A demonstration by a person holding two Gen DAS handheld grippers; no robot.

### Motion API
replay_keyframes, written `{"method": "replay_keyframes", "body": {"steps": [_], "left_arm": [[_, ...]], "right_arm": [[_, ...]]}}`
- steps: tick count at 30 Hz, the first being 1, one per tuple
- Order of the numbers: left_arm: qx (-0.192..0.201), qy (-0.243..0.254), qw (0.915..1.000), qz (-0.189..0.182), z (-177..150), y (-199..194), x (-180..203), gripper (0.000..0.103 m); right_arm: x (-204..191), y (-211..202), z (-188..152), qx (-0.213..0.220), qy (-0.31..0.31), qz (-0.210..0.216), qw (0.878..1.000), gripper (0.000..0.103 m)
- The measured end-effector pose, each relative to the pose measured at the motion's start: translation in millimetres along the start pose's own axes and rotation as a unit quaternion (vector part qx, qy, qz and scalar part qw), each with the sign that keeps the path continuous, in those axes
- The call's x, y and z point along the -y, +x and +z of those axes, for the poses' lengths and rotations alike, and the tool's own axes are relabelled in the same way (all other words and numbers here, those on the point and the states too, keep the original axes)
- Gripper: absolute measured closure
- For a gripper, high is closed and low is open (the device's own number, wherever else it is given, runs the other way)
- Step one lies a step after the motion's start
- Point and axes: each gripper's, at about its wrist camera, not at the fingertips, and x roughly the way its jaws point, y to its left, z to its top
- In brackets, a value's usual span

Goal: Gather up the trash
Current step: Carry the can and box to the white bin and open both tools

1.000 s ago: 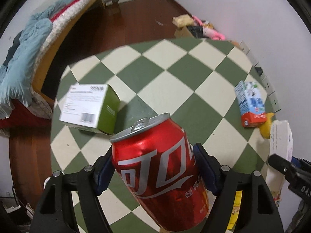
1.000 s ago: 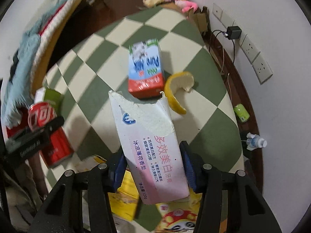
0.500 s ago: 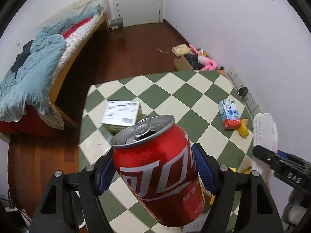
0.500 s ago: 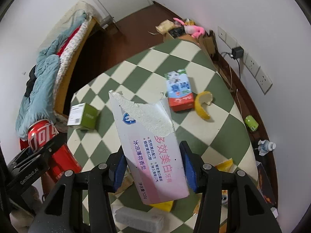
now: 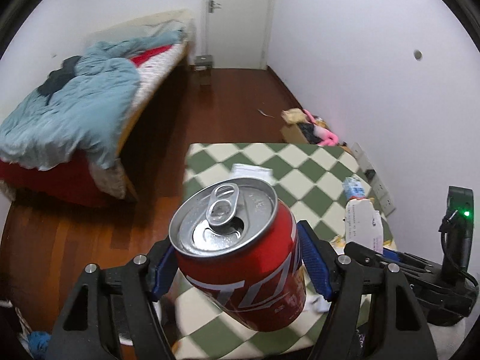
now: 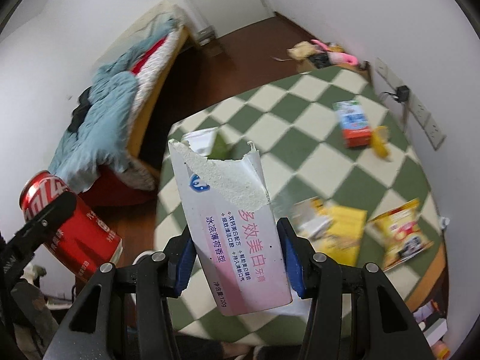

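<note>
Left gripper (image 5: 240,270) clamps a red soda can (image 5: 240,258) between its blue pads (image 5: 315,267), jaws about half spread and just closing a little on it; can tilted, opened top facing the camera, held in the air above the near edge of the checkered mat (image 5: 303,162).

Right gripper (image 6: 237,255) grips a torn white-and-pink toothpaste box (image 6: 234,225) at its lower half, pads pressed on both sides, jaws roughly half open; ragged end points up and away, box in the air over the mat's near edge.

On the mat: yellow wrapper (image 6: 336,228) and yellow snack bag (image 6: 402,234) nearest, side by side. Farther out, a milk carton (image 6: 352,123) lying flat with a banana peel (image 6: 381,144) touching it. A green-sided box (image 5: 252,171) sits behind the can, mostly hidden.

Beyond the mat: wood floor (image 5: 234,96), bed (image 5: 90,114) with a blue blanket on the left, a small pile of stuff (image 5: 312,123) by the right wall, door (image 5: 237,15) at the far end.
</note>
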Motion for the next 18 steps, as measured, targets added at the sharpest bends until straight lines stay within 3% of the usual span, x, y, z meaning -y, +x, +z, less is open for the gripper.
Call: {"method": "replay_keyframes", "body": {"steps": [5, 10, 14, 18], "left_arm": [[-0.006, -0.052, 0.9984, 0.023, -43, -20, -86, 0.033], [-0.048, -0.107, 0.9917, 0.052, -99, -9, -178, 0.033], [-0.112, -0.161, 0.9774, 0.080, -149, 31, -251, 0.033], [-0.165, -0.209, 0.9607, 0.080, -185, 84, -304, 0.034]], "right_arm": [[-78, 26, -42, -0.024, -0.033, 0.043, 0.998, 0.050], [-171, 87, -105, -0.086, -0.085, 0.078, 0.990, 0.050], [-226, 150, -156, -0.144, -0.121, 0.077, 0.979, 0.050], [-260, 221, -199, -0.194, -0.144, 0.047, 0.969, 0.050]]}}
